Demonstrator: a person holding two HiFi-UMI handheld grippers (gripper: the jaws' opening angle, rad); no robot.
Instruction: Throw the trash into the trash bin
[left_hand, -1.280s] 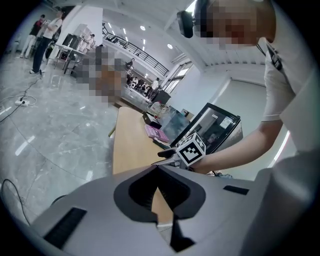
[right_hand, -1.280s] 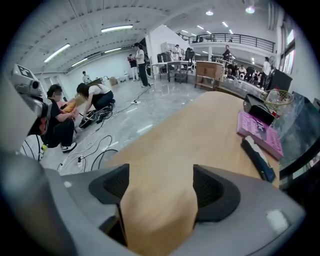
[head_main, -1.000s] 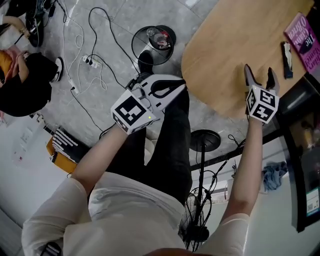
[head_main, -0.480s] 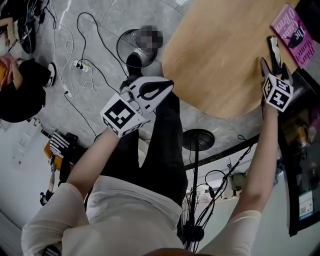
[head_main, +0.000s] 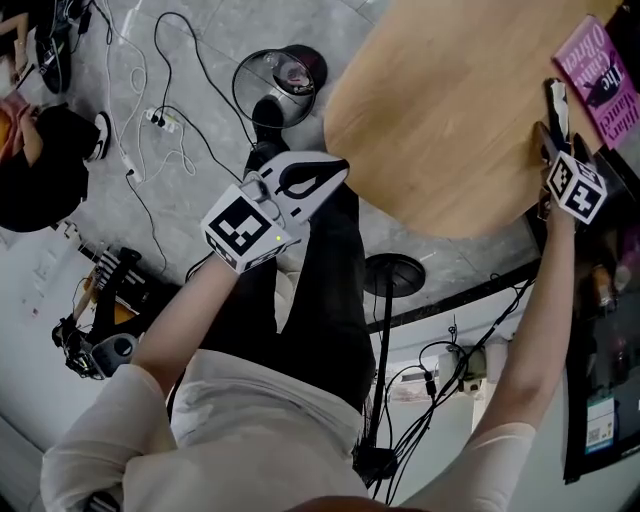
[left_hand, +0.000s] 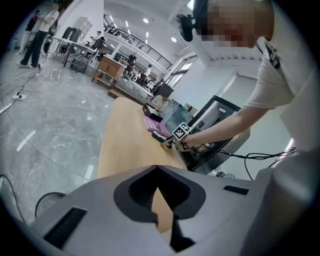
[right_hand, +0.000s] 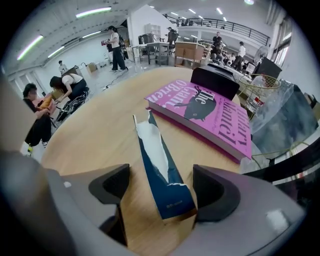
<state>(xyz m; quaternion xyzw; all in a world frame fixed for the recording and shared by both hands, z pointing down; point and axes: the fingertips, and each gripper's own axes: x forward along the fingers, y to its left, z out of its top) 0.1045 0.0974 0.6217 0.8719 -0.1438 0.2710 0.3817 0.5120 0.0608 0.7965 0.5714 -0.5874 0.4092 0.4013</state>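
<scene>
- the right gripper (right_hand: 162, 196) is reached out to the far edge of the wooden table (head_main: 430, 120), with its jaws spread wide and lowered either side of a torn dark blue wrapper (right_hand: 157, 155). nothing is pinched yet, so the wrapper just lies flat on the wood between the two jaws.
- that wrapper is the trash, by my reading. it lies just beside the pink book (right_hand: 205, 107) with its length pointing away from the gripper. that seems to be why the jaws come at its near end, lined up across the narrow width.
- the near end sits well inside the jaws, so closing them here looks enough to catch it. it is thin and flat, though, so i'd expect it to slip unless the jaws press low against the table.
- the left gripper (left_hand: 157, 169) is clenched on nothing, tips together, with only table showing through the hollow behind them. it hangs off the table in front of the person's legs, parked out of the way i'd say, since one gripper can carry a scrap like this.
- the trash bin (head_main: 238, 88) stands on the floor just past the table's rim, on the person's left, with some rubbish already in it. the wrapper has to cross the table before it can drop in.
</scene>
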